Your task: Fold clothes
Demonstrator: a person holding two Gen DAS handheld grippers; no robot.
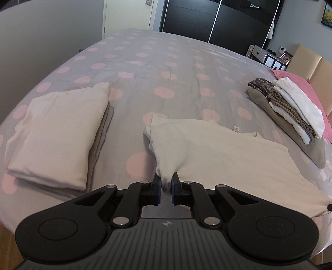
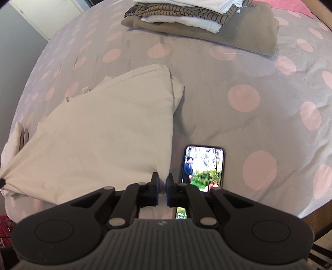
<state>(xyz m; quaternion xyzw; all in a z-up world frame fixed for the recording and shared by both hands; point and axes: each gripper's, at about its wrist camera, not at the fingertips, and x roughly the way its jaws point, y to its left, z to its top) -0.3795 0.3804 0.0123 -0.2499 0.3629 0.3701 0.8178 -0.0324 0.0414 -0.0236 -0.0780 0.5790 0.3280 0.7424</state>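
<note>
1. Left gripper (image 1: 166,182) is clamped on a corner of the cream garment (image 1: 217,149), which spreads ahead of it on the bed (image 1: 166,62).
2. Right gripper (image 2: 162,182) pinches another corner of it.
3. Phone (image 2: 203,166) lies just right of the right gripper.
4. Folded stack (image 1: 290,108) sits far right of the left gripper.

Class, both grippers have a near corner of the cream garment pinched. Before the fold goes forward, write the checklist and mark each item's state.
1. Left gripper shut on cream garment: ok.
2. Right gripper shut on its corner: ok.
3. Near edge even between the grippers: cannot tell.
4. Phone clear of the cloth: not ok, it lies right beside the held corner.
5. Folded cream pile apart from the garment: ok.
6. Stack of folded clothes out of the way: ok.
</note>
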